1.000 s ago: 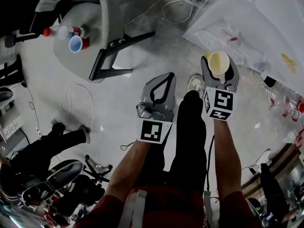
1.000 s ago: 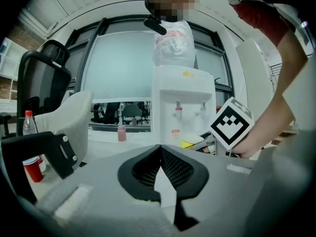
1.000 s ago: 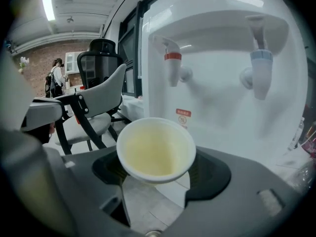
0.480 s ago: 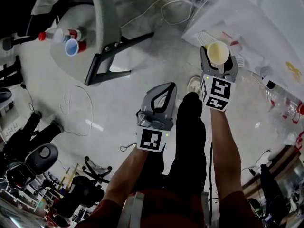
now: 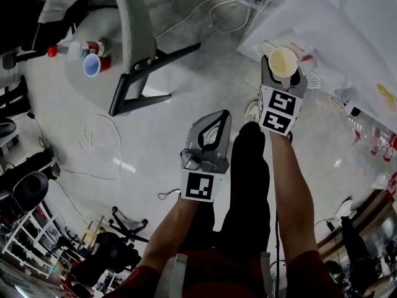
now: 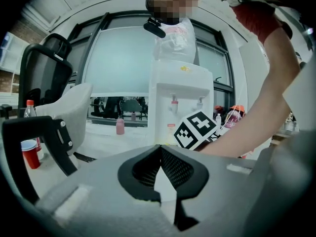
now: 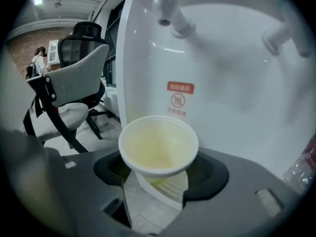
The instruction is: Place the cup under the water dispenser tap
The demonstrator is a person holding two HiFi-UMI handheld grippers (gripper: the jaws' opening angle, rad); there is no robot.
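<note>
A pale yellow paper cup (image 5: 284, 61) sits upright between the jaws of my right gripper (image 5: 284, 74), held off the floor. The jaws are closing on the cup and press on its sides. In the right gripper view the cup (image 7: 158, 143) hangs in front of the white water dispenser (image 7: 222, 83). It is below and slightly right of the red-topped tap (image 7: 168, 11), above the slatted drip tray (image 7: 165, 187). A second tap (image 7: 281, 33) is at the right. My left gripper (image 5: 217, 115) is lower left, shut and empty, its tips meeting (image 6: 159, 149).
A grey office chair (image 5: 133, 36) stands at the left, with red cups (image 5: 93, 63) and a bottle on its seat. Cables (image 5: 214, 8) lie on the floor by the dispenser (image 5: 322, 30). Plastic bottles (image 5: 372, 135) lie at the right. The person's dark leg (image 5: 248, 166) is between the arms.
My right gripper has carried the cup forward, closer to the dispenser front. The left gripper has stayed about where it was.
</note>
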